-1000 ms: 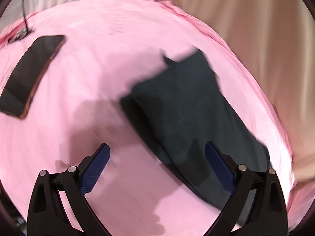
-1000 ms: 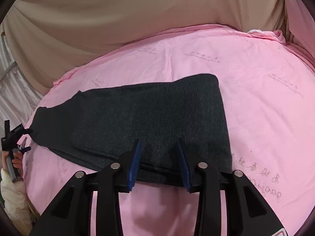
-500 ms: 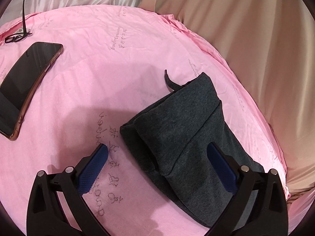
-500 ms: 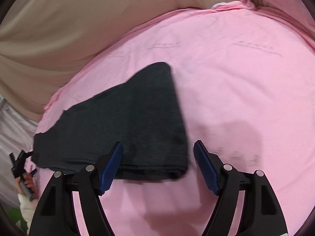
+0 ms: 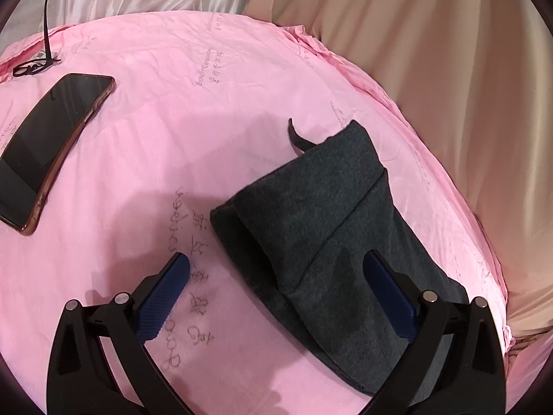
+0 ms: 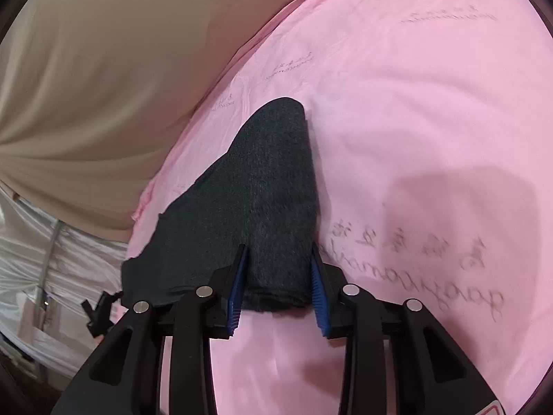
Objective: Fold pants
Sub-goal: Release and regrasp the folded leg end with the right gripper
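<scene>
The dark grey pants (image 5: pixel 321 228) lie folded in layers on the pink sheet (image 5: pixel 166 131), with a drawstring end sticking out at the far corner. My left gripper (image 5: pixel 276 276) is open and hovers just above the near folded edge, one pad over the sheet and one over the cloth. In the right wrist view the pants (image 6: pixel 255 193) stretch away from me. My right gripper (image 6: pixel 278 259) has its blue pads partly closed around the near folded end; they stand at the cloth's two sides.
A black phone (image 5: pixel 48 145) in a brown case lies on the sheet at the left, with a black cable tie (image 5: pixel 38 58) beyond it. Beige fabric (image 5: pixel 432 69) hangs past the sheet's edge. White plastic sheeting (image 6: pixel 41 276) shows at the left.
The right gripper opened wide half a second ago, then moved right and down to the pants' near end and narrowed around it. The left gripper stayed open, almost still.
</scene>
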Demonstrator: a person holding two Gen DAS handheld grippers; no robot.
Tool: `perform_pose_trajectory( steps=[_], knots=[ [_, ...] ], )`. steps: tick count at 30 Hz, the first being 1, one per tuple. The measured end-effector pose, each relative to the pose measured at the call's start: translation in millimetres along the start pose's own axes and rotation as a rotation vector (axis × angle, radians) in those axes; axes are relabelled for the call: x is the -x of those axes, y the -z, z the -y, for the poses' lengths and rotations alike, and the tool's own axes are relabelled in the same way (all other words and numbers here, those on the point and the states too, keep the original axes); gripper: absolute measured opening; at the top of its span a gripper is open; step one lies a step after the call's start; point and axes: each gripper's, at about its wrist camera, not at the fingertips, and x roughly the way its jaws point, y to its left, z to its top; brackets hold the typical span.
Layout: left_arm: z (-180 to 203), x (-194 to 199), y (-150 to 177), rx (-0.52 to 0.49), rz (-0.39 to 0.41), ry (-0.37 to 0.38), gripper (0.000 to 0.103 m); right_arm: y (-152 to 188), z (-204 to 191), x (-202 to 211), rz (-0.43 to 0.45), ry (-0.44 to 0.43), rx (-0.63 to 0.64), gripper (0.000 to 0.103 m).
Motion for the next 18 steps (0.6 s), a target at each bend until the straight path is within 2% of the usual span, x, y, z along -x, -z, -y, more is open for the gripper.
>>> perform_pose_trajectory(
  steps=[5, 9, 12, 13, 14, 15, 18],
  knots=[
    [-1.2, 3.7, 4.9, -0.007, -0.004, 0.01, 0.098, 12.0, -7.3, 2.7, -0.019, 0.0, 0.037, 0.045],
    [3.7, 2.8, 7.7, -0.02, 0.008, -0.02, 0.098, -11.4, -12.1, -19.2, 0.022, -0.05, 0.005, 0.05],
    [3.5, 2.8, 8.0, -0.019, 0.005, -0.014, 0.098, -16.7, -19.9, -36.2, 0.02, -0.104, 0.0, 0.052],
    [3.1, 2.7, 8.0, -0.017, 0.003, -0.01, 0.098, -18.5, -23.8, -43.1, 0.023, -0.126, -0.003, 0.045],
    [2.3, 2.5, 7.7, -0.014, 0.002, -0.006, 0.098, -19.1, -26.5, -49.4, 0.023, -0.132, -0.004, 0.029],
    [1.9, 2.5, 7.5, -0.01, 0.001, -0.005, 0.098, -18.7, -28.6, -52.1, 0.033, -0.131, -0.006, 0.018],
    [0.9, 4.4, 7.9, 0.012, -0.014, 0.0, 0.098, -16.2, -41.5, -31.7, 0.13, -0.01, 0.073, 0.014]
  ],
)
